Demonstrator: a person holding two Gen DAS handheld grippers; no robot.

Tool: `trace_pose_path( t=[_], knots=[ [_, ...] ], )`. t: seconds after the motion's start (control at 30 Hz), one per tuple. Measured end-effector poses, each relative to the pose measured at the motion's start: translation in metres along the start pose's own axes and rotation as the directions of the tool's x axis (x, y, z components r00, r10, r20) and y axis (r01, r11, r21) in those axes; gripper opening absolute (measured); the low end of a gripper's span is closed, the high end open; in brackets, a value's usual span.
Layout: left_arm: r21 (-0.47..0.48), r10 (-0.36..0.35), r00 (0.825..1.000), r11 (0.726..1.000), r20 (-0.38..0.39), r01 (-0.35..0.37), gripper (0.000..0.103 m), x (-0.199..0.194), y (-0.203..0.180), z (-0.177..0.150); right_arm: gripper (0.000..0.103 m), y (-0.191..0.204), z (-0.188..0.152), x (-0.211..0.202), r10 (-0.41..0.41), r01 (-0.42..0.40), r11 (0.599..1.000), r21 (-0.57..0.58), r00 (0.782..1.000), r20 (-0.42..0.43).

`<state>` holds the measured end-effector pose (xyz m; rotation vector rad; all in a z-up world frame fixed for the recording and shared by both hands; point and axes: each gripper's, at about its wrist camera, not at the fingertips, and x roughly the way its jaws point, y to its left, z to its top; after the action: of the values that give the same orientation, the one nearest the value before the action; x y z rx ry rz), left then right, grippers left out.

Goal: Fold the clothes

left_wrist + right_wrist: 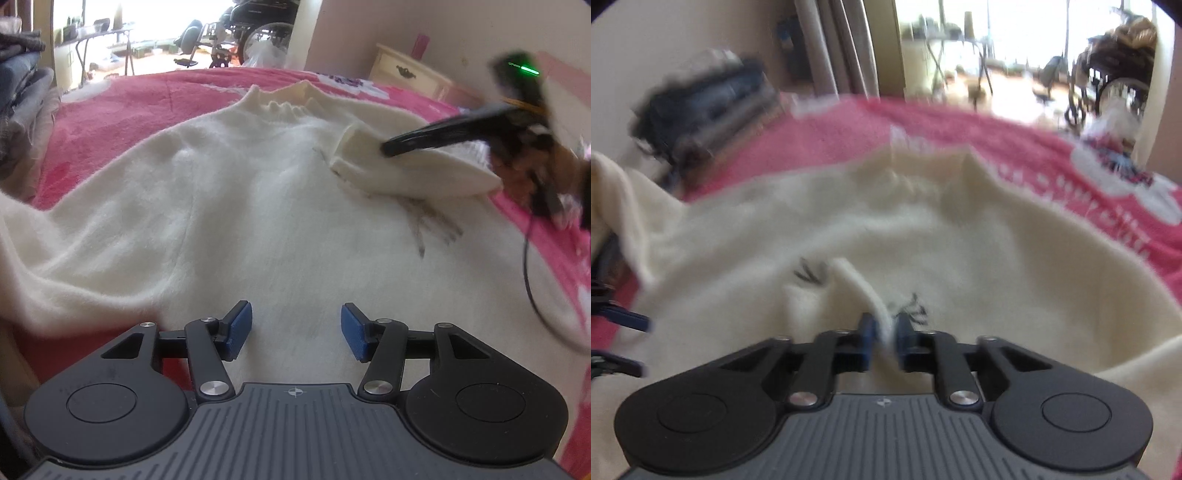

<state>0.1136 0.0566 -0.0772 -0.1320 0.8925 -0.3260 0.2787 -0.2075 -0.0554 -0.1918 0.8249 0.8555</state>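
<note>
A cream sweater [229, 206] is lying spread on the pink bed cover [122, 110], collar [284, 101] pointing away from the left wrist camera. The right hand-held gripper [884, 328] is pinching a fold of the sweater's sleeve [406, 166] between its blue pads, jaws nearly together with knit between them, and in the left view that sleeve is lying doubled over the chest, below and to the right of the collar. The left hand-held gripper [295, 328] is hovering with its jaws spread wide and nothing between them, over the lower body of the sweater on the side away from the collar. The step in hand is probably laying this sleeve across the chest. To do it well, the right hand-held gripper should be carrying the cuff flat and level toward the sweater's midline, keeping the pinch shallow so the body cloth underneath is not dragged. The other sleeve [55, 240] is trailing off to the left of the collar. The right view is blurred, so finer details of the grip cannot be told.
</note>
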Motion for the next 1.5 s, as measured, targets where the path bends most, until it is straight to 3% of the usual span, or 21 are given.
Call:
trace_pose_path(
  t=[0.1, 0.2, 0.23, 0.3, 0.33, 0.47, 0.53, 0.6, 0.63, 0.73, 0.83, 0.87, 0.9, 1.03, 1.17, 1.27, 1.3, 1.37, 1.5],
  knots=[
    [-0.054, -0.044, 0.999, 0.998, 0.011, 0.045, 0.053, 0.001, 0.004, 0.01, 0.012, 0.016, -0.016, -0.057, -0.014, 0.017, 1.0, -0.017, 0.988, 0.152],
    [-0.11, -0.08, 0.997, 0.991, 0.001, 0.08, 0.053, 0.006, 0.008, 0.017, 0.015, 0.043, -0.051, -0.094, -0.06, 0.072, 0.996, -0.045, 0.973, 0.224],
    [-0.121, -0.079, 0.997, 0.99, -0.006, 0.078, 0.053, 0.008, 0.009, 0.018, 0.017, 0.057, -0.068, -0.095, -0.077, 0.097, 0.991, -0.089, 0.975, 0.207],
    [-0.144, -0.077, 0.997, 0.987, -0.019, 0.074, 0.053, 0.013, 0.011, 0.02, 0.039, 0.08, -0.105, -0.084, -0.105, 0.127, 0.98, -0.156, 0.985, 0.14],
    [-0.151, -0.077, 0.997, 0.986, -0.024, 0.073, 0.053, 0.015, 0.011, 0.021, 0.039, 0.089, -0.124, -0.077, -0.102, 0.114, 0.981, -0.159, 0.991, 0.082],
    [-0.147, -0.118, 0.992, 0.983, -0.041, 0.111, 0.055, 0.022, 0.002, 0.031, 0.039, 0.098, -0.163, -0.081, -0.085, 0.085, 0.996, -0.007, 0.996, 0.025],
    [-0.128, -0.164, 0.983, 0.98, -0.079, 0.153, 0.055, 0.03, -0.008, 0.037, 0.04, 0.082, -0.167, -0.095, -0.083, 0.074, 0.983, 0.166, 0.995, 0.053],
    [-0.093, -0.176, 0.978, 0.982, -0.108, 0.166, 0.059, 0.041, -0.019, 0.043, 0.043, 0.054, -0.169, -0.107, -0.108, 0.062, 0.924, 0.377, 0.989, 0.102],
    [-0.073, -0.177, 0.977, 0.983, -0.121, 0.169, 0.06, 0.048, -0.024, 0.046, 0.043, 0.037, -0.172, -0.112, -0.123, 0.048, 0.873, 0.486, 0.985, 0.125],
    [-0.013, -0.178, 0.971, 0.984, -0.161, 0.179, 0.061, 0.066, -0.04, 0.054, 0.044, -0.008, -0.185, -0.116, -0.153, -0.036, 0.661, 0.75, 0.971, 0.182],
    [0.047, -0.177, 0.964, 0.981, -0.2, 0.19, 0.061, 0.084, -0.056, 0.062, 0.045, -0.035, -0.197, -0.107, -0.126, -0.152, 0.466, 0.872, 0.964, 0.235],
    [0.054, -0.18, 0.961, 0.979, -0.208, 0.195, 0.061, 0.089, -0.06, 0.064, 0.045, -0.039, -0.199, -0.101, -0.108, -0.183, 0.417, 0.89, 0.963, 0.248],
    [0.052, -0.183, 0.962, 0.979, -0.205, 0.197, 0.061, 0.088, -0.062, 0.065, 0.045, -0.04, -0.199, -0.095, -0.1, -0.188, 0.396, 0.899, 0.964, 0.246],
    [0.05, -0.181, 0.969, 0.98, -0.166, 0.191, 0.056, 0.078, -0.064, 0.068, 0.045, -0.033, -0.192, -0.079, -0.09, -0.169, 0.393, 0.904, 0.971, 0.221],
    [0.048, -0.178, 0.976, 0.982, -0.127, 0.185, 0.035, 0.068, -0.067, 0.071, 0.034, -0.031, -0.187, -0.067, -0.089, -0.162, 0.393, 0.905, 0.973, 0.213],
    [0.047, -0.175, 0.98, 0.982, -0.097, 0.18, 0.009, 0.06, -0.069, 0.073, 0.013, -0.031, -0.182, -0.06, -0.097, -0.144, 0.393, 0.908, 0.975, 0.197],
    [0.046, -0.174, 0.981, 0.983, -0.088, 0.179, 0.009, 0.057, -0.07, 0.074, 0.013, -0.031, -0.18, -0.059, -0.107, -0.14, 0.394, 0.909, 0.975, 0.196],
    [0.045, -0.173, 0.983, 0.983, -0.068, 0.176, 0.007, 0.052, -0.071, 0.075, 0.012, -0.025, -0.173, -0.063, -0.132, -0.143, 0.418, 0.897, 0.968, 0.215],
    [0.036, -0.168, 0.986, 0.985, -0.017, 0.169, 0.007, 0.037, -0.071, 0.08, 0.012, -0.004, -0.141, -0.072, -0.165, -0.152, 0.505, 0.85, 0.949, 0.268]
  ],
)
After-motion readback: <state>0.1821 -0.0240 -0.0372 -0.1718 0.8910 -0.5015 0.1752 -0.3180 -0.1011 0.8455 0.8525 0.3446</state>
